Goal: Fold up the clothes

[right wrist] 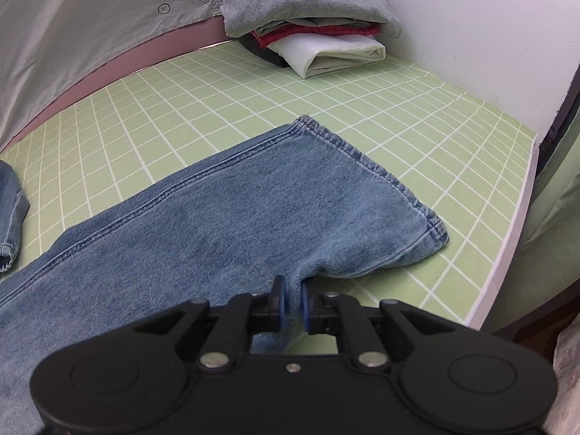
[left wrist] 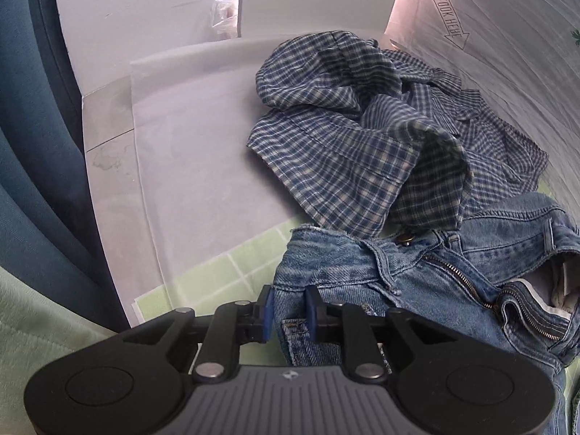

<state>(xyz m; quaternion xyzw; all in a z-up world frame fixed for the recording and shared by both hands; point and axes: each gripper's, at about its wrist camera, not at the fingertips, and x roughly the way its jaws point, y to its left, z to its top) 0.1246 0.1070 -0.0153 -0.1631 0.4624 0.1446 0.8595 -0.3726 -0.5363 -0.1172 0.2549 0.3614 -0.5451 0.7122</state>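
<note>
Blue jeans [left wrist: 417, 290] lie on the green gridded mat [left wrist: 224, 272], waistband and open zip toward the left wrist view. My left gripper [left wrist: 289, 313] is shut on the waistband corner, denim pinched between its blue pads. In the right wrist view a jeans leg [right wrist: 224, 210] stretches flat across the mat [right wrist: 253, 94], its hem at the right. My right gripper [right wrist: 293, 302] is shut on the lower edge of that leg near the hem, fabric bunched between the pads. A crumpled blue plaid shirt [left wrist: 362, 134] lies just beyond the waistband.
A stack of folded clothes [right wrist: 311, 18], grey on top with red and white below, sits at the mat's far corner. A white cloth with printed marks [right wrist: 90, 18] drapes along the back. The table's right edge [right wrist: 522, 217] is close. Blue fabric [left wrist: 32, 145] hangs at left.
</note>
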